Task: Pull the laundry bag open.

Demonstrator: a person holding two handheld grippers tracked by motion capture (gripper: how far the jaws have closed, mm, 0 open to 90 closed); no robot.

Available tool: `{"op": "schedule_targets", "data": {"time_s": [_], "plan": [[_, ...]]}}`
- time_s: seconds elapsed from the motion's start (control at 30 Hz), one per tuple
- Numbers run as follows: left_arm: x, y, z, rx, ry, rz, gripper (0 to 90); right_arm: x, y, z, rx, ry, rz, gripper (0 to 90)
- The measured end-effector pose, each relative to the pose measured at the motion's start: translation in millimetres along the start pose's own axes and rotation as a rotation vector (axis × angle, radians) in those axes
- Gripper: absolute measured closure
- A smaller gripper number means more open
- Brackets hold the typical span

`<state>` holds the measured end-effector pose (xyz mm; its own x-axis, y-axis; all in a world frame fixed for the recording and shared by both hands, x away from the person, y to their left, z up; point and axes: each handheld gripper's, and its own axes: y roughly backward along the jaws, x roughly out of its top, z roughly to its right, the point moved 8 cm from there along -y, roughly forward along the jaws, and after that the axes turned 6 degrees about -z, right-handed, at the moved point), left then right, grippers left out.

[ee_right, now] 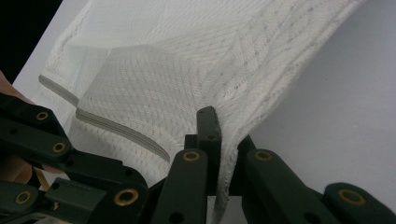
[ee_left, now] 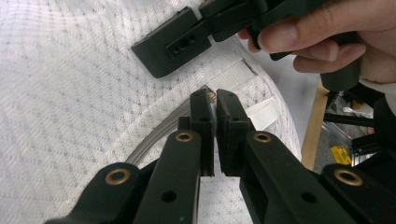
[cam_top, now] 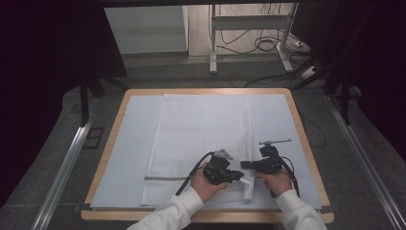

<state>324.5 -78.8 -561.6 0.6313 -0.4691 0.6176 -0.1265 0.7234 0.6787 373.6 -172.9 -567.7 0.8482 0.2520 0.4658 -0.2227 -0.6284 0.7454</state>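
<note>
Both grippers are down at the lower centre of the high view. The left gripper [cam_top: 238, 175] is clamped on the towel [cam_top: 201, 139] near its corner, and the right gripper [cam_top: 245, 165] pinches the edge beside it, likely ready to lift and fold.

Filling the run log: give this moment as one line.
left gripper: shut on towel | right gripper: shut on towel edge | towel: flat on table, near corner lifted
</note>
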Motion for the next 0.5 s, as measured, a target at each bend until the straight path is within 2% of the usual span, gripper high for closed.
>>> {"op": "schedule_targets", "data": {"time_s": [0.33, 0.5], "plan": [[-3.6, 1.3, -7.1, -0.015, 0.031, -0.006, 86.9, 0.1, 2.8, -1.6, 0.019, 0.014, -0.001, 88.2], [-4.5, 2.5, -8.9, -0.018, 0.033, -0.01, 87.1, -0.2, 4.1, -2.7, 0.031, 0.024, -0.002, 88.3]]}}
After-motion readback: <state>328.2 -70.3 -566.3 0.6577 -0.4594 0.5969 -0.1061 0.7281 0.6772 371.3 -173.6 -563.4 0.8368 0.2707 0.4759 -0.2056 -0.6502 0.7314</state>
